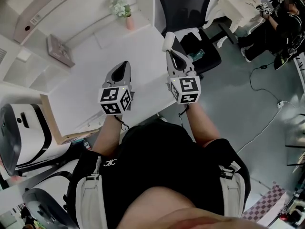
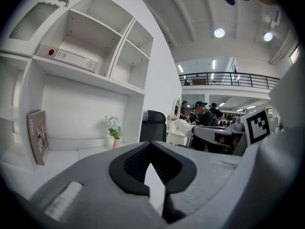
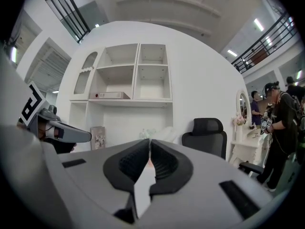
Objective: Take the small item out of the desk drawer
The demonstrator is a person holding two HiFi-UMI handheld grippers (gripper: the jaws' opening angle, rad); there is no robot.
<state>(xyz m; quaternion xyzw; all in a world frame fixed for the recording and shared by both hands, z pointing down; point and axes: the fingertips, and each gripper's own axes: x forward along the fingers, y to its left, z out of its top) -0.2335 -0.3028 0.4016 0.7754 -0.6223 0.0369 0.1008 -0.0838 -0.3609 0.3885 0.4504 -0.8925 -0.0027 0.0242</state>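
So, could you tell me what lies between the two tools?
Only bare white desk, shown in the head view between the left tool and right tool.

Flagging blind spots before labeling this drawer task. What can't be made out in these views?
- No view shows the desk drawer or the small item.
- Head view: the left gripper, right gripper and forearms cover part of the near edge of the desk.
- Both gripper views look over the desktop at the shelves, not below it.
- Left gripper view: book cover and binder label, print too small to read.
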